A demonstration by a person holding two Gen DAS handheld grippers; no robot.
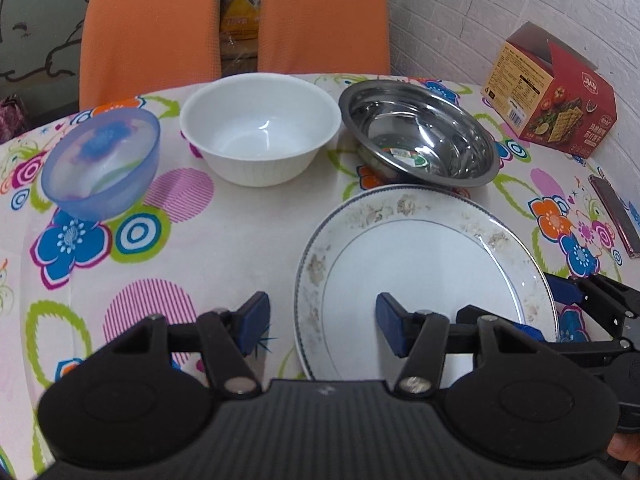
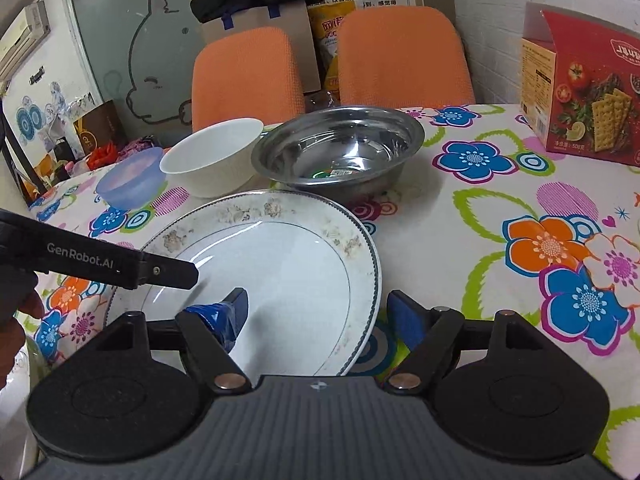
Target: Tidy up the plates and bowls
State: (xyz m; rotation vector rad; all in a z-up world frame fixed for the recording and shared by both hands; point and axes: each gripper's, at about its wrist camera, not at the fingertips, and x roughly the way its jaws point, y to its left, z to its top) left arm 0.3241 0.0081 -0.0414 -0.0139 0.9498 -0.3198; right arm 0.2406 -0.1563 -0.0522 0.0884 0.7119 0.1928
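On the flowered tablecloth (image 1: 224, 240) in front of you sits the white plate (image 1: 424, 280), its rim worn with a faded floral pattern and edged with a dark line. Your left gripper (image 1: 322, 320) is spread wide and grasps nothing: one blue pad lies over the cloth just outside the plate's left rim, the other over the plate's inner surface, so the rim runs between them. Your right gripper (image 2: 320, 314) is likewise spread and empty, straddling the plate's right rim, with its left pad over the white centre and its right pad over the cloth beside the edge. From the left wrist view, you can see your right gripper at the plate's far right side; from the right wrist view, the left gripper's black body reaches in over the plate's left part. Whether any pad actually touches the plate, you cannot tell from these views.

Behind the plate stand three bowls in a row. The steel bowl (image 1: 420, 132) sits just beyond the plate's far rim, with a label stuck inside its bottom. Next to it on the left is the white bowl (image 1: 260, 128), and further left, a little apart, the translucent blue bowl (image 1: 102, 160).

At the right side of the table stands a red cracker box (image 1: 552, 96). Two orange chairs (image 1: 152, 28) are pushed up behind the table.
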